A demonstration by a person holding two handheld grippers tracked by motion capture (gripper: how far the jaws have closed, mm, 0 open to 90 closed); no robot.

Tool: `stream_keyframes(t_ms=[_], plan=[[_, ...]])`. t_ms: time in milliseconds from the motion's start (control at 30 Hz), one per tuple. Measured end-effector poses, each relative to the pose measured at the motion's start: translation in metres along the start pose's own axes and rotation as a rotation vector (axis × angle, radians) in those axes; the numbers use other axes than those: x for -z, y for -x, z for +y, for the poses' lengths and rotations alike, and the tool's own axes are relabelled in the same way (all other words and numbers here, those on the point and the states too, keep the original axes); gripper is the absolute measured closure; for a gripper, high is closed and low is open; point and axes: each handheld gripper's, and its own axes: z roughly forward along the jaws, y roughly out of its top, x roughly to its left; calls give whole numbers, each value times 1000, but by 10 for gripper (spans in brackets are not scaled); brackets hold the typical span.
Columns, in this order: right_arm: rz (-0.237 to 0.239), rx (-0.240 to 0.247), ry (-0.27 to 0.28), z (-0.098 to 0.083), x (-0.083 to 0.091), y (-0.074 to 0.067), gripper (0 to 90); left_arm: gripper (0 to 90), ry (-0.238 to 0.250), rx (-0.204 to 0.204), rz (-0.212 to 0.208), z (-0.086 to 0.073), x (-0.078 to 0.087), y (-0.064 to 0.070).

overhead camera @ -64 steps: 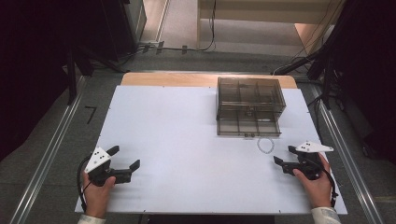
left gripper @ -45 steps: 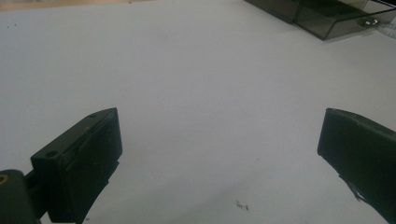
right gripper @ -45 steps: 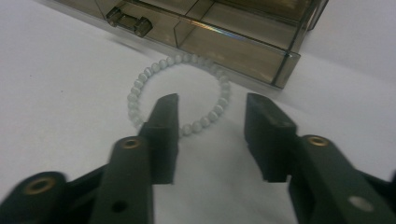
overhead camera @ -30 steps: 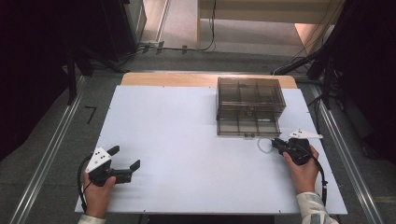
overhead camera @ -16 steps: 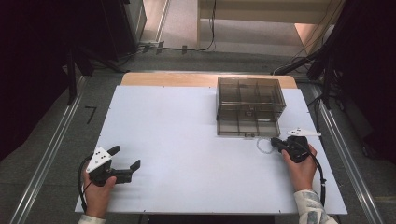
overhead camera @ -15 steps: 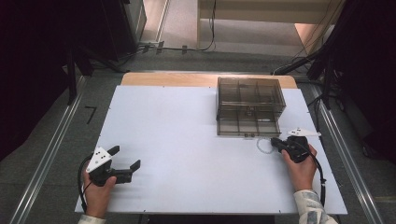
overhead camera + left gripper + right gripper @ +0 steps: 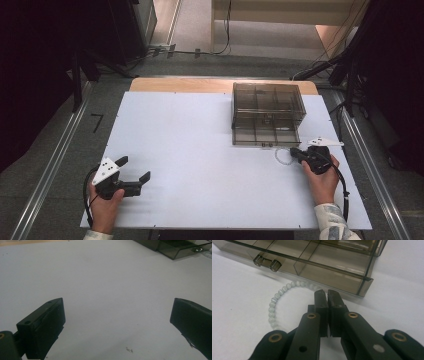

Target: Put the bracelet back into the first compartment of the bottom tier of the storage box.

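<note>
**Closing on the bead bracelet**

My right gripper (image 7: pixel 327 293) has just been closing and now pinches the bead bracelet (image 7: pixel 274 306), which lies on the surface (image 7: pixel 200 140) just near of the smoky drawer box (image 7: pixel 267 112), ready to lift. My left gripper (image 7: pixel 117 322) waits wide, empty, near-left.

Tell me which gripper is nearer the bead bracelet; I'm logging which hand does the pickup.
Right. The right gripper is shut on the bead bracelet, just in front of the tinted box. The left gripper rests open far across the white table, at its near left corner.
</note>
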Motion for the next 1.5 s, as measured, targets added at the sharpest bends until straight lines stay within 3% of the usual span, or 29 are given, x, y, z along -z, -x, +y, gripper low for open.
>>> stream_keyframes(t_ms=[167, 500, 1133, 1500], plan=[[19, 6, -3, 1, 5, -1, 855, 5, 1, -4, 0, 0, 0, 0], [35, -3, 49, 6, 22, 0, 856, 5, 0, -1, 1, 0, 0, 0], [84, 54, 82, 32, 42, -17, 857, 5, 1, 0, 0, 0, 0, 0], [104, 62, 93, 41, 45, -22, 857, 5, 0, 0, 0, 0, 0, 0]])
